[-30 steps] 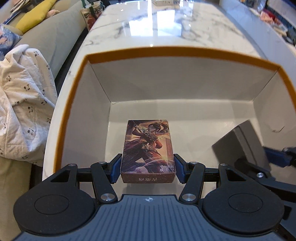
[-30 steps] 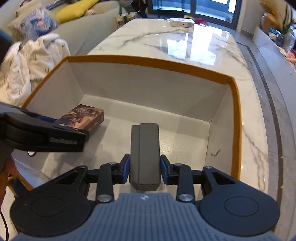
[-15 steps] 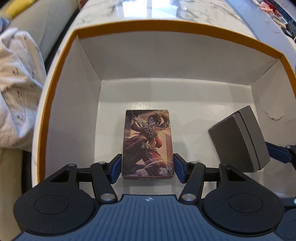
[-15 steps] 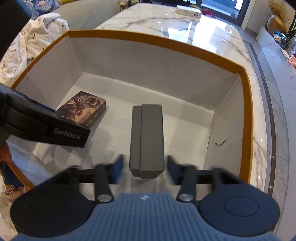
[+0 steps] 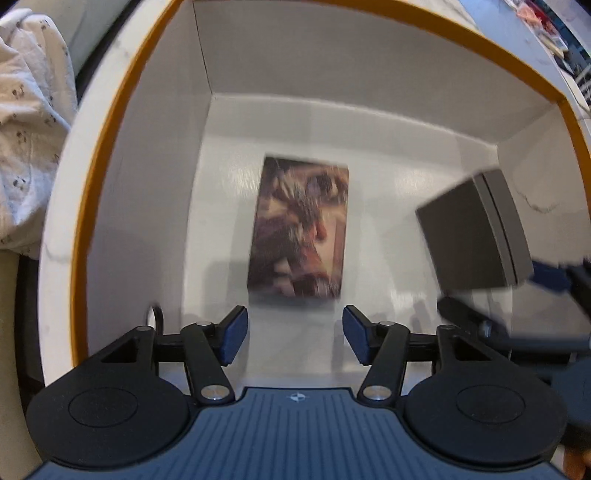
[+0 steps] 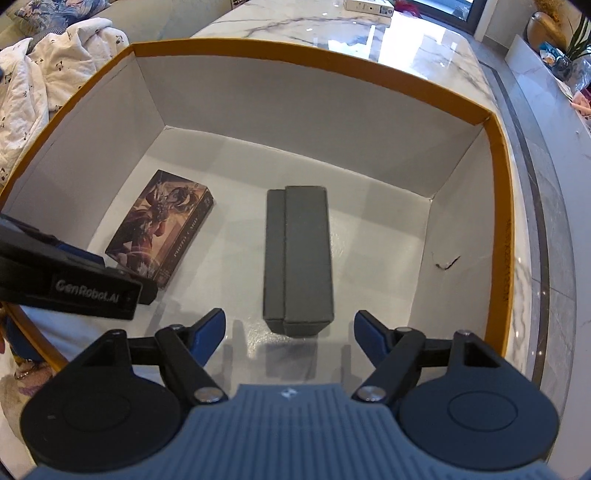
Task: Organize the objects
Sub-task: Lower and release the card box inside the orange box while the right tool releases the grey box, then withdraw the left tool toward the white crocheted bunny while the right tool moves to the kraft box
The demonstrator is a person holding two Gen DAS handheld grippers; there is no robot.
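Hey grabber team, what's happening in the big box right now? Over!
Left gripper open, right gripper open, nothing held. Illustrated card box and dark grey rectangular box lie apart on floor of orange-rimmed white box. Nothing blocking.

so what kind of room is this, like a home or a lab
Most likely a home living room. A long marble-topped table carries the orange-rimmed box, a sofa with a patterned cushion and a crumpled white blanket sits beside it, and a potted plant stands by the window.
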